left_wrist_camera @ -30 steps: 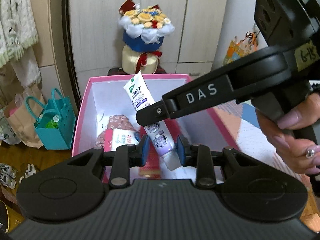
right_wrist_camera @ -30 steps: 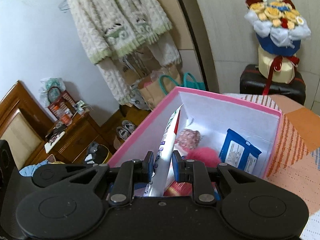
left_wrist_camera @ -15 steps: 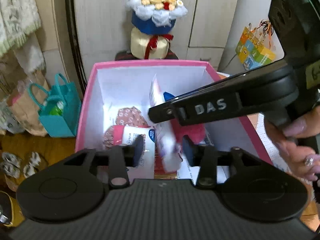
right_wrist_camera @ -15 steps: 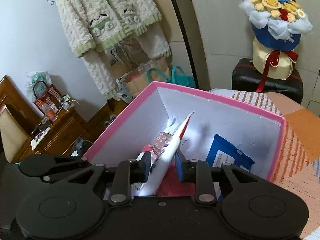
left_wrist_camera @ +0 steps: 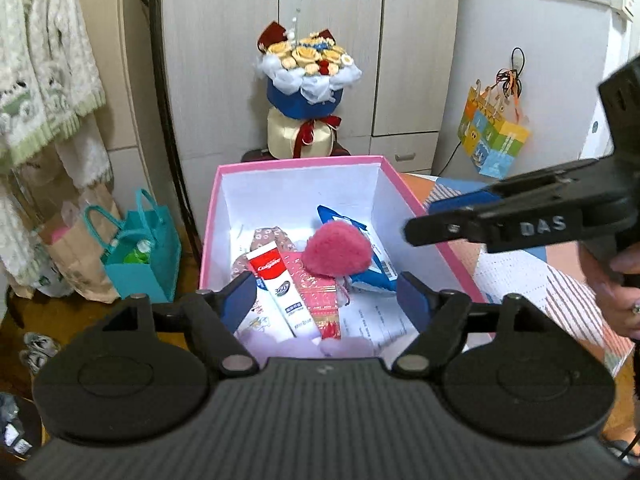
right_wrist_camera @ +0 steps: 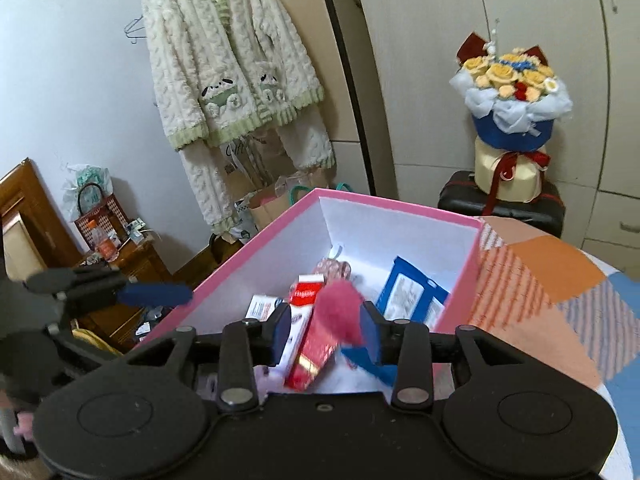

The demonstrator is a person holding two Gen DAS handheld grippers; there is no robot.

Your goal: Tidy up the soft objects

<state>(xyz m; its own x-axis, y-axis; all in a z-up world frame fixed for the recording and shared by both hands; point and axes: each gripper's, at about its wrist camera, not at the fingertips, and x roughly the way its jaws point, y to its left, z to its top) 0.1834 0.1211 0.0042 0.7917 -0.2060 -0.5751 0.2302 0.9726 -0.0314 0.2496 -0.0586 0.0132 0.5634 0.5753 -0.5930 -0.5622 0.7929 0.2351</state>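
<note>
A pink box with white inner walls holds a toothpaste tube, a red packet, a pink fuzzy pouch, a blue wipes pack and a floral pouch. My left gripper is open and empty above the box's near edge. My right gripper is open and empty over the box; it shows in the left wrist view at the box's right side. The tube lies flat inside.
A flower bouquet stands on a dark case behind the box. A teal bag and paper bags sit on the floor at left. A patterned cloth covers the table at right. A fluffy sweater hangs on the wall.
Both grippers opened and let go of the toothpaste tube, which dropped flat into the box. The right gripper drew back to the right; the left pulled back and up.
</note>
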